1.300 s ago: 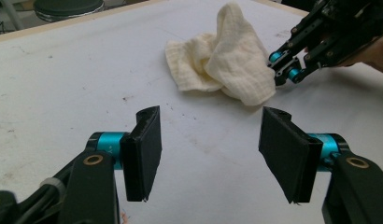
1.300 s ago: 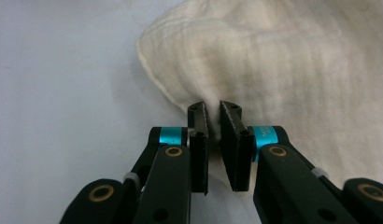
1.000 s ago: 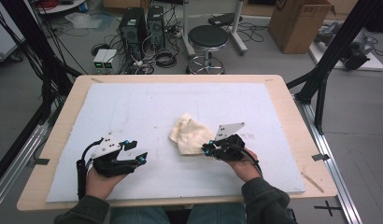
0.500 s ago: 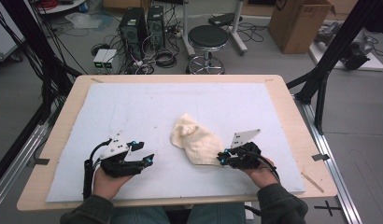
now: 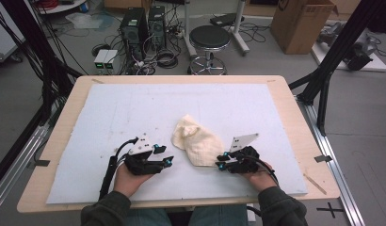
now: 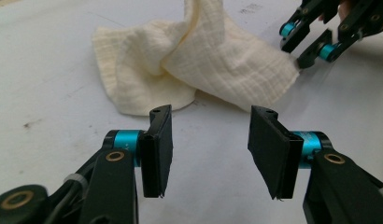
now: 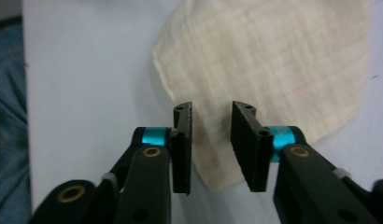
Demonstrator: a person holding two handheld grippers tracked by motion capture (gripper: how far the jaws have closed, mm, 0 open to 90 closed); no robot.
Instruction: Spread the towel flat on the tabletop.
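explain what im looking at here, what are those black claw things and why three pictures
A person sits at a table covered by a pale sheet, holding a hand-held gripper in each hand: the left gripper and the right gripper. The high view looks down from above. The other two pictures come from cameras riding on each gripper, looking along its two black jaws.

On the sheet lies a crumpled cream cloth. The left gripper stands open, short of the cloth, its jaws just having narrowed with nothing between them. The right gripper has a gap between its jaws, which have just been opening, and sits over the cloth's near edge; nothing is held.
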